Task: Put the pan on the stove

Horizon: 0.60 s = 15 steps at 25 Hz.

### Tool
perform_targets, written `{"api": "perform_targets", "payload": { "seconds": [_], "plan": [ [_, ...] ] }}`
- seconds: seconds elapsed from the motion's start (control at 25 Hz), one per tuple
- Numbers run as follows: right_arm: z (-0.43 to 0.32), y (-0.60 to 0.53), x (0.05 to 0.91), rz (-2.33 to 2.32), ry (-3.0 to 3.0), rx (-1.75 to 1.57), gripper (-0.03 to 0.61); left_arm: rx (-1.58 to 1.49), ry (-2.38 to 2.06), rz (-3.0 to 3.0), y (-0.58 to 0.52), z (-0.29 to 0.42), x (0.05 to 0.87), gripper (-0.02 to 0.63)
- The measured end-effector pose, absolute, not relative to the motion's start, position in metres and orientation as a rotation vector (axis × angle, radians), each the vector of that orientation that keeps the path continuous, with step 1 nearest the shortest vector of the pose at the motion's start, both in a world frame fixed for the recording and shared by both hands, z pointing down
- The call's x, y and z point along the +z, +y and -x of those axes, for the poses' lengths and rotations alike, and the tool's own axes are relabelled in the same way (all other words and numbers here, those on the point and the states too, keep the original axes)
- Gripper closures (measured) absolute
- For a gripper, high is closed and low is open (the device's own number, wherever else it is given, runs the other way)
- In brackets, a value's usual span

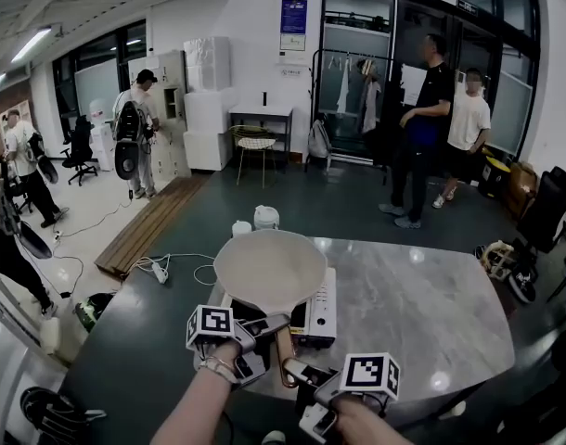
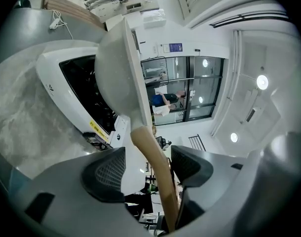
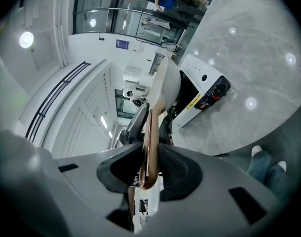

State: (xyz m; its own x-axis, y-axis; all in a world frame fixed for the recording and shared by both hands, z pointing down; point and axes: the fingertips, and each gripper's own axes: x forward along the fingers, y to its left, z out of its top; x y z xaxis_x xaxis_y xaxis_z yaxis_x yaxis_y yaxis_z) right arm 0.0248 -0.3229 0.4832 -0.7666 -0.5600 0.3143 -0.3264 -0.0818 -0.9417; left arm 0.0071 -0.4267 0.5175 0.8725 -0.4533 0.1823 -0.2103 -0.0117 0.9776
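The right gripper (image 3: 149, 167) is shut tight on the end of the wooden handle (image 3: 151, 142). Both of its pads press on the thin sides of the handle. The pan (image 3: 163, 90) sticks out straight ahead of these jaws. The white stove (image 3: 200, 93) is past the pan and a bit to one side, on the grey table (image 3: 249, 58).

The left gripper (image 2: 148, 164) is just ahead of the right one, further up the handle (image 2: 155, 167). Its jaws are wide apart. The handle runs between them, close to one pad, and there is a clear gap on the other side. Ahead of these jaws the pan (image 2: 116, 68) shows its pale round bottom. The stove (image 2: 56, 78), with its black top, is right behind the pan.

From the head view, the pan (image 1: 269, 269) is out in front of both grippers and over the stove (image 1: 315, 318). It looks held up in the air, not flat on the black top. The left gripper (image 1: 264, 325) and the right gripper (image 1: 302, 374) are near each other on the handle (image 1: 285, 355), at the near edge of the table (image 1: 404, 304). Some people stand far beyond the table.
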Motion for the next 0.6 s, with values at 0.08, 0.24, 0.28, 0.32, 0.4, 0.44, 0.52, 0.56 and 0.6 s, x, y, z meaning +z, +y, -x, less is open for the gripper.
{"api": "perform_targets", "payload": {
  "seconds": [0.08,0.24,0.28,0.32,0.4,0.44,0.52,0.56,0.6],
  "plan": [
    [-0.024,-0.322,0.485,0.987,1.999,-1.954,0.459,-0.205,-0.533,-1.595,-0.422,-0.005,0.519,0.313],
    [-0.023,-0.320,0.493,1.005,2.000,-1.964,0.459,-0.227,-0.507,-1.589,-0.416,-0.002,0.520,0.358],
    [-0.022,-0.319,0.496,1.010,1.996,-1.969,0.459,-0.234,-0.503,-1.586,-0.415,-0.001,0.520,0.383],
    [-0.020,-0.317,0.499,1.016,1.992,-1.974,0.457,-0.236,-0.503,-1.585,-0.414,0.000,0.519,0.410],
    [-0.018,-0.315,0.504,1.028,1.985,-1.977,0.456,-0.232,-0.509,-1.587,-0.412,0.000,0.521,0.443],
    [-0.018,-0.315,0.506,1.034,1.981,-1.977,0.456,-0.232,-0.510,-1.585,-0.411,0.001,0.522,0.445],
    [-0.018,-0.313,0.509,1.047,1.977,-1.979,0.455,-0.246,-0.508,-1.569,-0.409,0.001,0.523,0.449],
    [-0.018,-0.313,0.511,1.054,1.976,-1.982,0.454,-0.253,-0.508,-1.559,-0.409,0.000,0.524,0.453],
    [-0.018,-0.312,0.512,1.061,1.975,-1.985,0.453,-0.256,-0.510,-1.550,-0.408,0.000,0.525,0.456]
  ]
}}
